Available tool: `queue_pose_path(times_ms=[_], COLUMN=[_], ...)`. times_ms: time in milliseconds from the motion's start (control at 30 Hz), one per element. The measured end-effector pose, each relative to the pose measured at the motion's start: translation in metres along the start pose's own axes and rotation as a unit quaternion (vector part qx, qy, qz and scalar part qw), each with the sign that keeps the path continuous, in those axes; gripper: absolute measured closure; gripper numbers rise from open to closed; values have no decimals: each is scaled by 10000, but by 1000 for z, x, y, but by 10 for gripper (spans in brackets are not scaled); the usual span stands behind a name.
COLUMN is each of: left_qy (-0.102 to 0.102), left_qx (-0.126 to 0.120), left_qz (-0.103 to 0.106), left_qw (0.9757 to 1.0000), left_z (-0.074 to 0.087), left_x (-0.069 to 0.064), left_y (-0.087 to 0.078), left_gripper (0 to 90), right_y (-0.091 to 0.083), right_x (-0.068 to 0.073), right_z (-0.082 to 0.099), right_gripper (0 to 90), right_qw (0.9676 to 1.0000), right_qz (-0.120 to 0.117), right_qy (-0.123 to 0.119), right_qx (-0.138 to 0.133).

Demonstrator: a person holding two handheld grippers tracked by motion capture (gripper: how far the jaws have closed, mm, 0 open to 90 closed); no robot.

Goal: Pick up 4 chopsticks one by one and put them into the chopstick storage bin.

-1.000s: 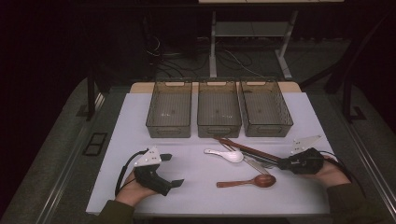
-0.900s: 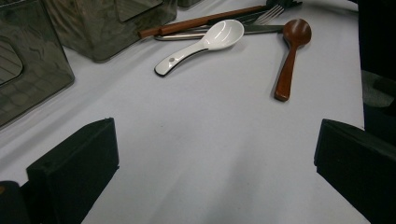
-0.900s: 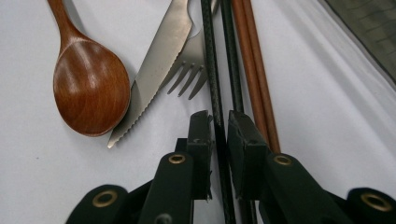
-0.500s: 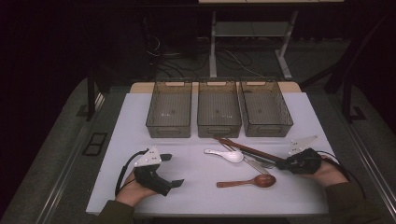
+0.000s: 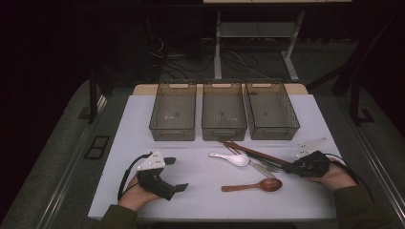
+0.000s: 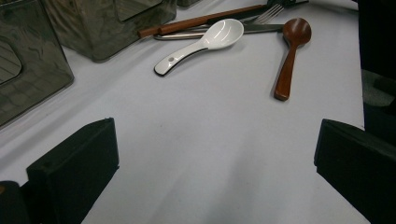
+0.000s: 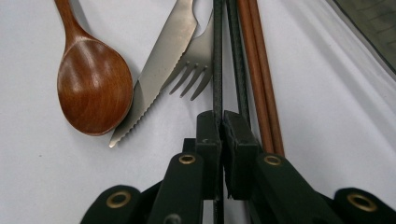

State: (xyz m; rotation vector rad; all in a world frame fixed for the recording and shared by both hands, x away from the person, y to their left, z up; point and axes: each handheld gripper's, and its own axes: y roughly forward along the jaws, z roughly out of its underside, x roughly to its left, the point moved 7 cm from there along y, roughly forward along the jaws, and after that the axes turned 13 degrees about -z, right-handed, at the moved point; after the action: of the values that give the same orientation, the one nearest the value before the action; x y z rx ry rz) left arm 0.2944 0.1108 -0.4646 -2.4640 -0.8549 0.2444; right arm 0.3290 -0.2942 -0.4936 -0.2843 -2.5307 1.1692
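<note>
At the lower left of the high view my left gripper (image 5: 176, 174) rests on the white table (image 5: 200, 200), jaws wide apart with nothing between them; in the left gripper view its two black jaws frame bare table at the bottom corners. Across the upper middle of the high view stand three smoky transparent plastic bins (image 5: 223, 114) in a row, side by side. Below them, right of centre, lies the cutlery cluster: a white ceramic soup spoon (image 5: 232, 158), a steel knife (image 5: 260, 168) and steel fork (image 5: 273, 167) overlapping each other, and a pair of reddish-brown wooden chopsticks (image 5: 253, 151) running diagonally. A brown wooden spoon (image 5: 255, 185) lies just below them. At the lower right of that view my right gripper (image 5: 288, 168) sits at the cluster's right end. In the right gripper view its jaws have just been closing and now stand pressed together on a thin dark chopstick (image 7: 217, 56) running straight up the frame, a second dark stick (image 7: 236, 51) just right of it, the brown pair beside that.
</note>
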Motion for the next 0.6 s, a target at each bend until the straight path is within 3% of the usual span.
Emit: queue_pose_path(times_ms=[600], left_qy=[10], left_qx=[-18], left_qz=[-59], left_qw=[10000], left_z=[1], left_x=[1], left_y=[1], left_gripper=[0], right_y=[-12], right_x=[2], right_z=[-6], right_gripper=[857], right_qw=[9995], right_qz=[-42], right_qy=[1], right_qx=[-329])
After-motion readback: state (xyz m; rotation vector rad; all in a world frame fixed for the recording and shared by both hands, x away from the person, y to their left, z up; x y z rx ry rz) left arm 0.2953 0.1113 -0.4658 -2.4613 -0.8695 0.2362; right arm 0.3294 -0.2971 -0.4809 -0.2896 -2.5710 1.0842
